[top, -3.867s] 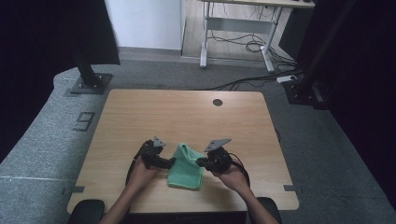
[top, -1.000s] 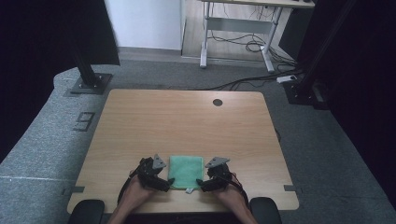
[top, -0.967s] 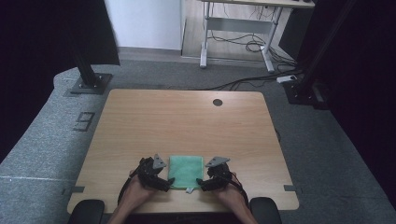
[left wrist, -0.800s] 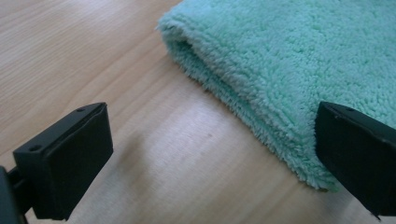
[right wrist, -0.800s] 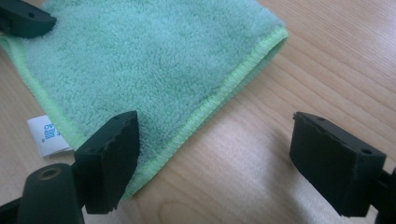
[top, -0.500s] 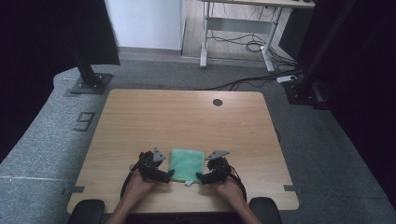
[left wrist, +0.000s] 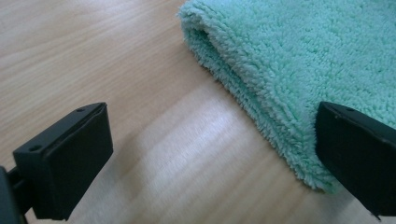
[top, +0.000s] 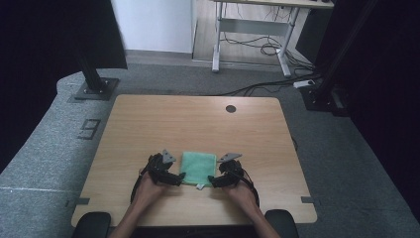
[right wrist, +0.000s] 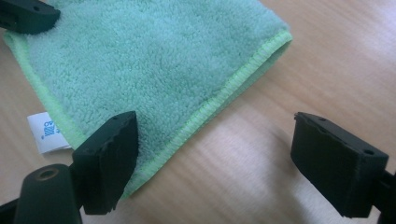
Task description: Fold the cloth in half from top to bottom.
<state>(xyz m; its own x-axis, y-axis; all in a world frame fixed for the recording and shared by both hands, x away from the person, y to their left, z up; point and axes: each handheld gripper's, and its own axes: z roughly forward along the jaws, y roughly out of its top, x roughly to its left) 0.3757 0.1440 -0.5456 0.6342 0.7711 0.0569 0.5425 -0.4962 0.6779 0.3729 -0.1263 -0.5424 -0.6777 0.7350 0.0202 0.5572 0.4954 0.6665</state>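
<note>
Your folded green cloth [top: 198, 168] lies flat near the front edge of the worktop [top: 148, 124], squarely between your two hands. The left gripper [top: 174, 177] stands at its left edge and the right gripper [top: 214, 180] at its right edge, each with its fingers wide apart and gripping nothing.

In each gripper view one finger sits over the cloth's border and the other over bare wood, so each pair straddles an edge. If another fold is what you intend, bring both grippers low, level with the worktop, and catch every layer at the near corners before closing, beside the small white label [right wrist: 46, 132]. Close both together so the fold stays square.

There are no containers on the worktop.
</note>
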